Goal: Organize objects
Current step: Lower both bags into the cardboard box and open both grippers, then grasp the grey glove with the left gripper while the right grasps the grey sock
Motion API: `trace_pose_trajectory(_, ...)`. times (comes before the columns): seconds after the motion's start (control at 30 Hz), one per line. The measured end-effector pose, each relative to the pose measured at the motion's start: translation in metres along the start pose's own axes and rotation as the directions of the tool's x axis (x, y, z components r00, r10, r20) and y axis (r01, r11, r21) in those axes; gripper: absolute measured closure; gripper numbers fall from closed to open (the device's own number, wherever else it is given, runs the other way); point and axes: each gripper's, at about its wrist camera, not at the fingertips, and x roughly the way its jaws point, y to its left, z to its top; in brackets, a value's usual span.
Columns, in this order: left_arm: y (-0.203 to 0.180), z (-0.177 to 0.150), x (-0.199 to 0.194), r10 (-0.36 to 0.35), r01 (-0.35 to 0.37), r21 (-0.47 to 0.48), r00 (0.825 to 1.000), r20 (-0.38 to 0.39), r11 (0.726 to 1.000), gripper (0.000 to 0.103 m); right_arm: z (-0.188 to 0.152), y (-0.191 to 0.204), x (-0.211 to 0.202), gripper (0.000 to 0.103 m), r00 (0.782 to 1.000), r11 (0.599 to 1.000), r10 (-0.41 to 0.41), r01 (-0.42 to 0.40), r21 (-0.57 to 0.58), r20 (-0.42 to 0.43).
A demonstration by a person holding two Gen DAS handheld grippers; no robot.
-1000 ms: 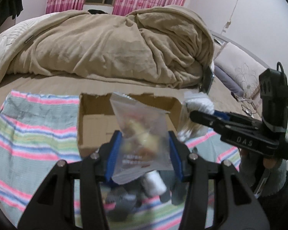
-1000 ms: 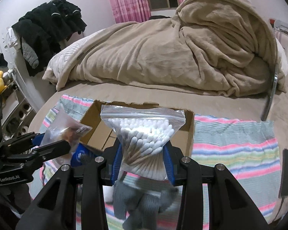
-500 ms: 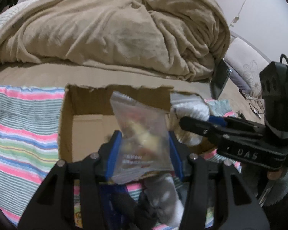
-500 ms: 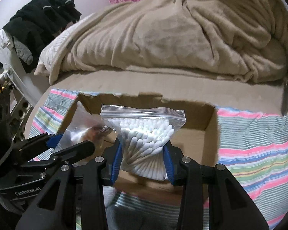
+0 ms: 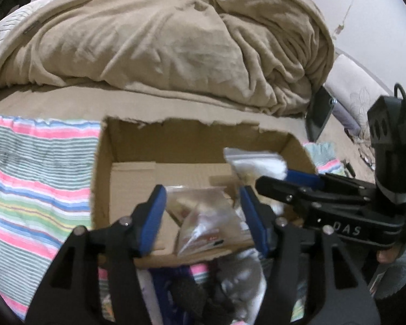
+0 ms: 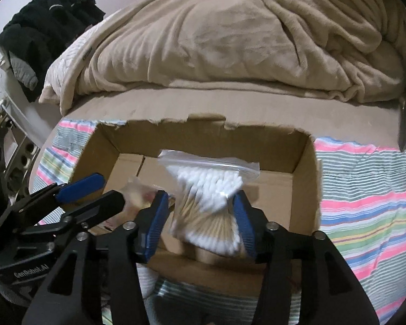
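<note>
An open cardboard box (image 5: 138, 178) (image 6: 305, 178) lies on a striped cloth on the bed. My left gripper (image 5: 201, 216) is open over the box's near side; a clear snack bag (image 5: 203, 224) lies loose between its blue pads, dropping into the box. My right gripper (image 6: 199, 219) is open too, and the zip bag of cotton swabs (image 6: 211, 197) is blurred and tilted between its pads, falling into the box. The right gripper also shows in the left wrist view (image 5: 297, 181), the left gripper in the right wrist view (image 6: 94, 192).
A beige blanket (image 5: 162, 40) is heaped behind the box. The striped cloth (image 5: 27, 176) (image 6: 365, 203) spreads to both sides. Grey and dark items (image 5: 230, 284) lie in front of the box. Black clothes (image 6: 40, 27) hang at the left. A pillow (image 5: 360, 94) lies at the right.
Both grippers moved forward over the box and opened. The snack bag and the cotton swab bag have been let go and are dropping into the box.
</note>
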Motion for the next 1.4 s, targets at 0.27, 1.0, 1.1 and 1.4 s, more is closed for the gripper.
trace_pose_trajectory(0.27,-0.001,-0.003,-0.042,0.0,0.0,-0.008,0.999,0.044,1.0,0.036,-0.003,0.017,-0.041,0.045,0.998,0.999,-0.025,0.027,-0.028,0.062)
trace_pose_trajectory(1.0,-0.005,-0.059,-0.127,0.027,-0.026,-0.018,0.998,0.058,0.999,0.027,-0.055,0.035,-0.134,0.039,0.986,0.999,-0.049,0.051,-0.008,0.16)
trace_pose_trajectory(1.1,-0.002,-0.068,-0.125,0.039,-0.038,-0.026,0.999,0.037,0.999,0.027,-0.063,0.031,-0.132,0.039,0.988,0.999,-0.052,0.053,-0.002,0.146)
trace_pose_trajectory(1.4,0.01,-0.089,-0.102,0.063,-0.065,-0.045,0.997,-0.041,0.997,0.027,-0.086,0.013,-0.116,0.039,0.994,0.998,-0.061,0.059,0.028,0.094)
